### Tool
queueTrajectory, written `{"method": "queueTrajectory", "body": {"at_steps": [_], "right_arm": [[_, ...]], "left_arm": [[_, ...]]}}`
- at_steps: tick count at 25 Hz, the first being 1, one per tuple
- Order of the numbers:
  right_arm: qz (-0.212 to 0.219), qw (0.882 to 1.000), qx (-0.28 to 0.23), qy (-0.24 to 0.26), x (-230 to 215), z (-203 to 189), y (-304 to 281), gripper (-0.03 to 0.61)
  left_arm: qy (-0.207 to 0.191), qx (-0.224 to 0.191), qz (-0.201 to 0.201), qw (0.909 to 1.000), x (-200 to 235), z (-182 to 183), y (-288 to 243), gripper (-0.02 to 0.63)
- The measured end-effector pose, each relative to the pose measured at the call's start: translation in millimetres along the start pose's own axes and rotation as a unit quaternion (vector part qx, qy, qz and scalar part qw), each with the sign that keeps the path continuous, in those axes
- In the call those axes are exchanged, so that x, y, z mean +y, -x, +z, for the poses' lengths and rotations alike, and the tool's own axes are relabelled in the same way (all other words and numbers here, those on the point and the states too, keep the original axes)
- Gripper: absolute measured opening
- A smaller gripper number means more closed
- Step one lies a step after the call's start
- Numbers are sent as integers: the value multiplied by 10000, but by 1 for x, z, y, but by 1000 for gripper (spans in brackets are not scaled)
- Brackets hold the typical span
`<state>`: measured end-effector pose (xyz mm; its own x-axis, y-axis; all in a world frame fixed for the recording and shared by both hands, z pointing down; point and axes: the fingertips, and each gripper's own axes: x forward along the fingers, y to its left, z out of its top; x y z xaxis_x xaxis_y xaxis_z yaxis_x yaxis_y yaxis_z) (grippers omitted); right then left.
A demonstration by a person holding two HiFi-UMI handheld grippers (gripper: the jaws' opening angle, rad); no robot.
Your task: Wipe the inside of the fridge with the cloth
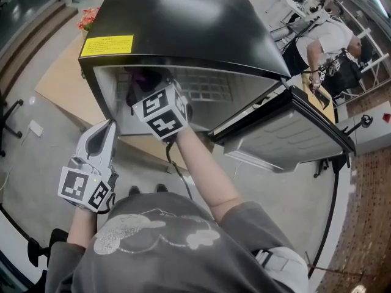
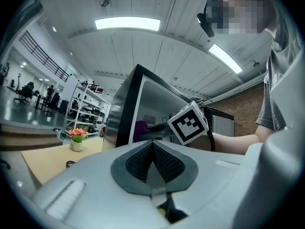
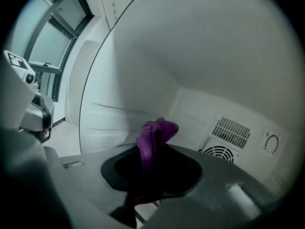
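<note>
Right gripper view: our right gripper (image 3: 151,160) clamps purple cloth (image 3: 156,131) inside fridge (image 1: 183,23), cloth bunched upward, vented back wall (image 3: 200,111) ahead. We hold left gripper (image 2: 153,162) outside fridge's front left corner, jaws pressed together, nothing between.

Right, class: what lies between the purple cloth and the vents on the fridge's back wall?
Nothing: the right gripper view shows only bare white wall between the cloth, clamped in the right gripper, and the vents.
</note>
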<state>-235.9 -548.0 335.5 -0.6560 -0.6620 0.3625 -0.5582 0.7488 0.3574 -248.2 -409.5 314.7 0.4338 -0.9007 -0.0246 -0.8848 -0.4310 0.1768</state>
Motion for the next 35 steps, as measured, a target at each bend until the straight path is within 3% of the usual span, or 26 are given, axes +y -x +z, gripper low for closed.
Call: {"method": "queueTrajectory", "body": {"at_steps": [5,11,19,23,26,31,35], "right_arm": [[-372,9968,97,-700,-39,-26,18,84],[-1166,9857,215,-1201,-93,-63,55,84],[-2386,9543,583,-1702,-162,-117,117,83],[-2633,9511,160,-1606,-162,-94,124,83],[-2952,9418,-210,-1594,-174,-75,121,84],[-3508,9171,-177,-1885,-207,-85,112,84],[-3733,9088,-146,-1859,-205,-86,122,84]], "left_arm": [[59,73,-55,9999,-4,-6,-4,18],[43,199,-381,9991,-20,-13,-17,18],[5,328,-839,9959,-48,-20,-34,18],[9,350,-973,9946,-56,-22,-40,18],[13,334,-1034,9941,-59,-20,-43,18],[51,345,-1073,9936,-60,-21,-42,18],[97,399,-1059,9935,-56,-24,-40,18]]}}
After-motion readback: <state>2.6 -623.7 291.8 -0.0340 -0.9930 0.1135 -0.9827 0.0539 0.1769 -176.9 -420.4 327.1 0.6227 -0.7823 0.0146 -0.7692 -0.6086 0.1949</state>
